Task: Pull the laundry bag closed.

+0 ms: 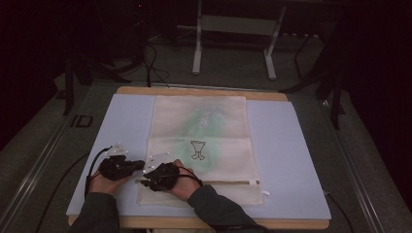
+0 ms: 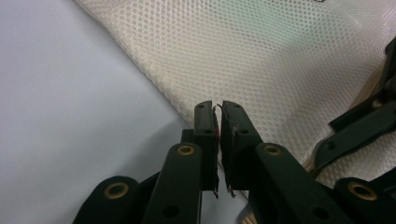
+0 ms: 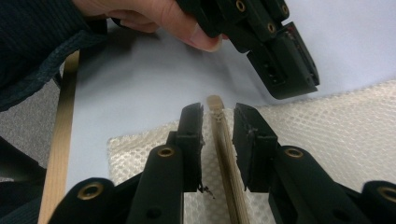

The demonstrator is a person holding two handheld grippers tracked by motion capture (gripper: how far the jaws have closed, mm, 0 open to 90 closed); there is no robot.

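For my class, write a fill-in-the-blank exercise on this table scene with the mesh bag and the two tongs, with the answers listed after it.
1. The mesh bag lies flat on a pale ____ mat.
2. The left tongs have their jaws ____, with nothing clamped.
3. The right tongs straddle the bag's tan ____.
4. The outline drawing on the bag is ____ in colour.

Answers: blue; shut; zipper; black

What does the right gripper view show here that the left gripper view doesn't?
Right gripper view: its open fingers straddle the mesh bag's tan zipper strip, with the left hand and the table's wooden edge beyond. Left gripper view: its own fingers nearly closed, nothing visibly between them. Both: the cream mesh bag on the pale blue mat.
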